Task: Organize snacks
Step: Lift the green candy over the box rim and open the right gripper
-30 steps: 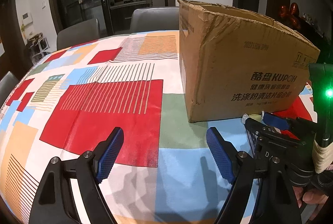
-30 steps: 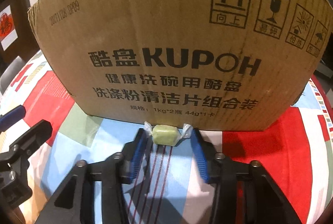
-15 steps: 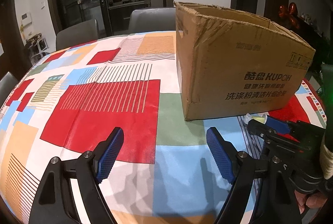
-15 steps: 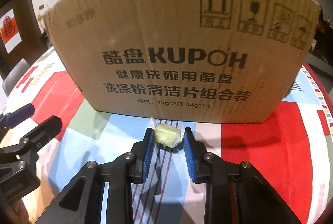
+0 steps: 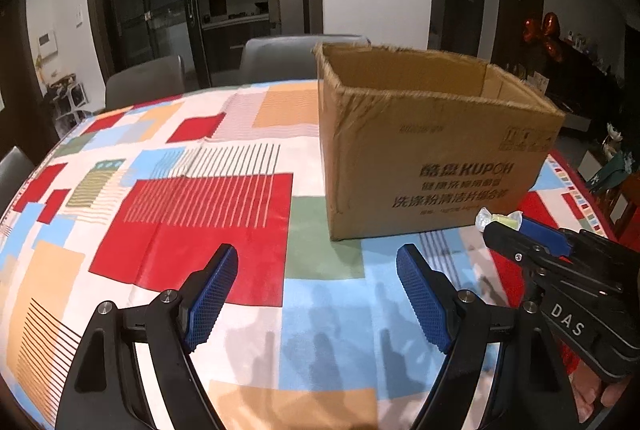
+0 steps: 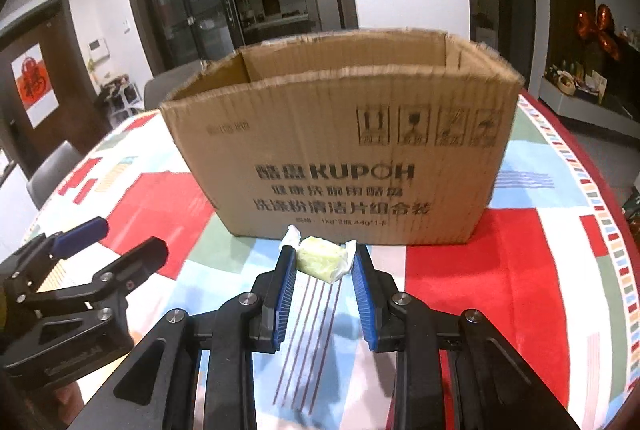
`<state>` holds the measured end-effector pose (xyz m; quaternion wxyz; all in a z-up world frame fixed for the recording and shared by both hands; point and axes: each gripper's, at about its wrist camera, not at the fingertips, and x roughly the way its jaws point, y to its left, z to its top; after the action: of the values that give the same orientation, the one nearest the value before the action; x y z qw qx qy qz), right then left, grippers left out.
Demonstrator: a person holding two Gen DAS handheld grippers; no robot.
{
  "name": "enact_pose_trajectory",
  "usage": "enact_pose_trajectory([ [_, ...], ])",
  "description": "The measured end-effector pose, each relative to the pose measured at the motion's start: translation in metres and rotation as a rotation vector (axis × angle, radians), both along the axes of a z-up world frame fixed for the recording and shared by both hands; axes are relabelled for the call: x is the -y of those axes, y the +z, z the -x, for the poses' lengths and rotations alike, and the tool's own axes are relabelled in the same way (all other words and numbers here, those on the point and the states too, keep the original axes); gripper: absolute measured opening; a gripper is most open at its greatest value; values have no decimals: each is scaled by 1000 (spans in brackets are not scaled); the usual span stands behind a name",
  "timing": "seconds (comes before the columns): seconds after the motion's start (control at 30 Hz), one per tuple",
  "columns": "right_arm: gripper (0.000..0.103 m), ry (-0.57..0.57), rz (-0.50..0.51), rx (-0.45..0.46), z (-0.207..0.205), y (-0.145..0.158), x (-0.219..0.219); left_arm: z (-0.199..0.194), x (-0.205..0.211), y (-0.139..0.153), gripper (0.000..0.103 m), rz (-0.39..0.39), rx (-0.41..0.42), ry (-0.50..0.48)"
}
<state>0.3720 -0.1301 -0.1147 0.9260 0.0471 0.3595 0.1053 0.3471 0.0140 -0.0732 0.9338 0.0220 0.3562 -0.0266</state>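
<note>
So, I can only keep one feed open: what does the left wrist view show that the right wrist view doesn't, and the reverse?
Only the left wrist view: the left gripper head-on, jaws wide with nothing between them, and the big red striped patch of tablecloth.

Only the right wrist view: the handling symbols printed on the box, and the red wall hanging.

Both: the open cardboard box, the right gripper shut on the green wrapped candy, and the patterned tablecloth.

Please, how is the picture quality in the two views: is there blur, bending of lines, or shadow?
Right wrist view: the brown cardboard box has smeared print, the green wrapped candy looks sharper. Left wrist view: fisheye bends the patterned tablecloth edge, grey shadows fall near the open left gripper.
</note>
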Motion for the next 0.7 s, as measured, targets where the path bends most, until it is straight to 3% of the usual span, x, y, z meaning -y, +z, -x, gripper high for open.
enact_pose_trajectory([
  [0.43,30,-11,-33,108,13,48,16,13,10,52,85,-7,108,-22],
  [0.7,30,-25,-34,167,4,74,22,6,16,77,94,-9,181,-38],
])
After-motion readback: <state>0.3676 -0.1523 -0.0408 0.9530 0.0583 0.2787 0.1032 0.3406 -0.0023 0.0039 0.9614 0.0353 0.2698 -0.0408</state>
